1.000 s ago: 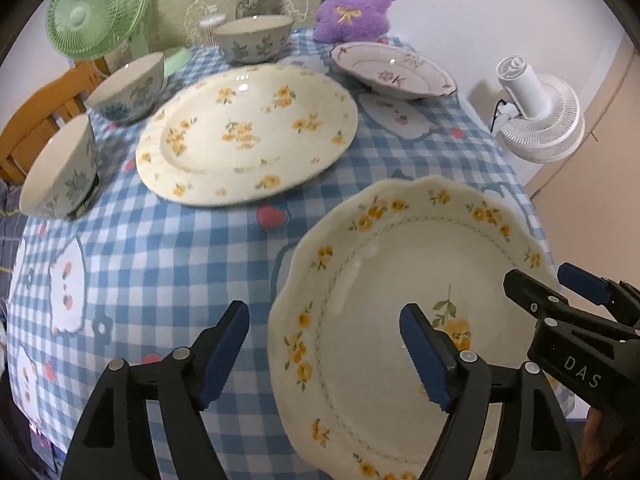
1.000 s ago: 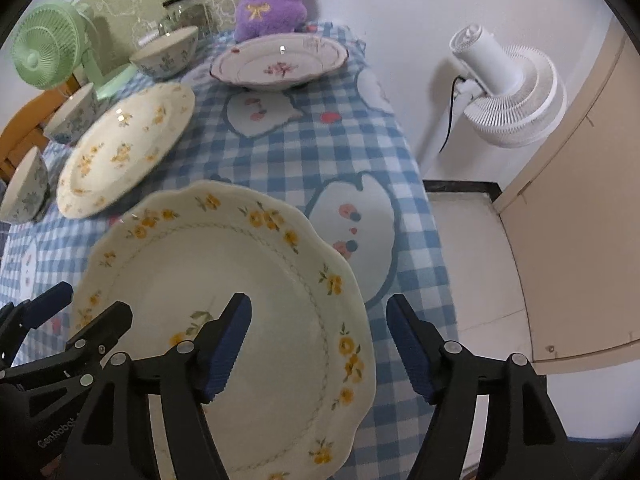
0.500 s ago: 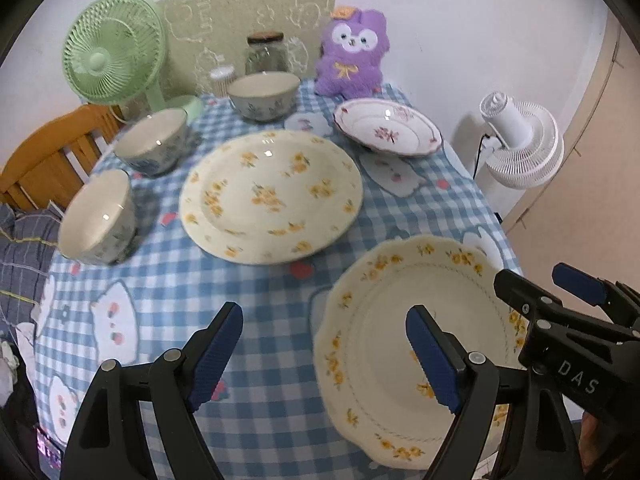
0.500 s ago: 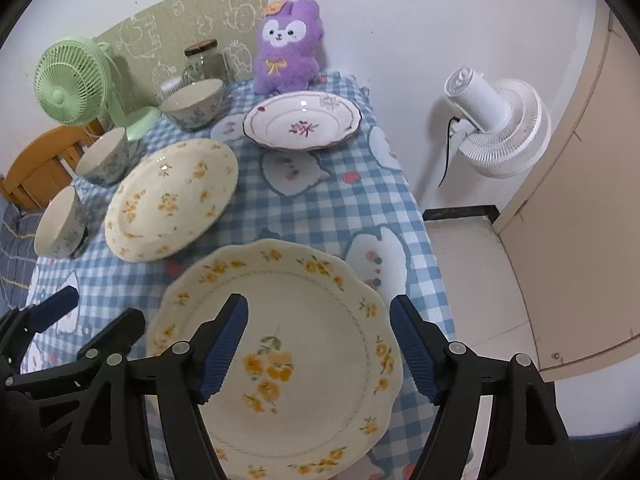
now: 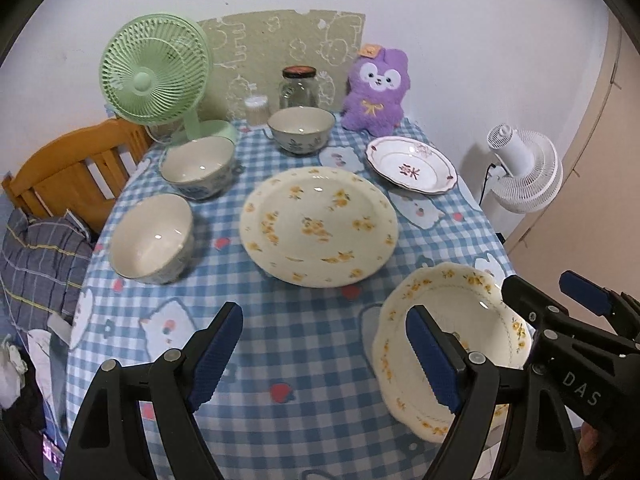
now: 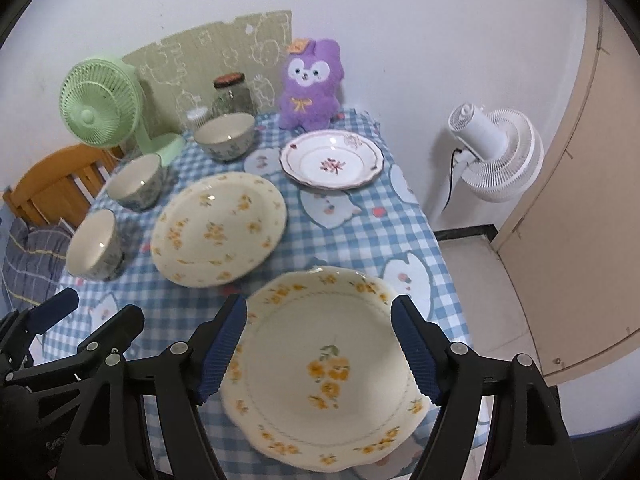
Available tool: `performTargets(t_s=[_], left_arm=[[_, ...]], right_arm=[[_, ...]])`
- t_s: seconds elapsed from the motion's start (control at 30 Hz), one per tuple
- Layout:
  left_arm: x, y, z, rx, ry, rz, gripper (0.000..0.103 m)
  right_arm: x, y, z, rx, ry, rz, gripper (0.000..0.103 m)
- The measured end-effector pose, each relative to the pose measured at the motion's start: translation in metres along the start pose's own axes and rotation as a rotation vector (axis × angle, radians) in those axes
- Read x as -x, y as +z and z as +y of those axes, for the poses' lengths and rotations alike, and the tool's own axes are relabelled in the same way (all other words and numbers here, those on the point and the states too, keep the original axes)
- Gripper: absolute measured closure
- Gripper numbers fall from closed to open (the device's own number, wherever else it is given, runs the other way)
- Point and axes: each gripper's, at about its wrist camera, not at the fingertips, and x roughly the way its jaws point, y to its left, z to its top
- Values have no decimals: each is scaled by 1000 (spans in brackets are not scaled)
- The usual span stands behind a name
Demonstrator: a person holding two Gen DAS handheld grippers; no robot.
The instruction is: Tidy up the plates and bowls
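Observation:
A scalloped cream plate with yellow flowers (image 6: 328, 360) lies at the table's near right corner. My right gripper (image 6: 320, 306) hovers above it, open, with nothing between its pads. To its left my left gripper (image 5: 324, 316) hangs open over bare checked cloth, beside that same plate (image 5: 460, 304). A large round yellow-flowered plate (image 5: 320, 224) sits mid-table. A smaller red-flowered plate (image 5: 412, 168) lies at the back right. Three bowls stand along the left side: near (image 5: 150, 240), middle (image 5: 198, 166) and far (image 5: 301, 128).
A green desk fan (image 5: 154, 80), a glass jar (image 5: 299, 86) and a purple plush toy (image 5: 376, 92) line the table's back edge. A white fan (image 5: 524, 172) stands on the floor at right. A wooden chair (image 5: 68, 172) with a striped cloth is at left.
Both grippers have risen and drawn back from the scalloped plate, so more of the table and the back wall shows. Both stayed open; the dishes have not moved.

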Motion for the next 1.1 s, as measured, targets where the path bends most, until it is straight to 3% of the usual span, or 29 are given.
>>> performTargets(t_s=[0.73,1.1], left_arm=[[48,14,64,-64,-49,-88,14],[44,33,71,-58,-45,-106,10]], right_arm=[[56,7,68,-35,-72,-135,26],[49,28,74,-33,-69,-121,26]])
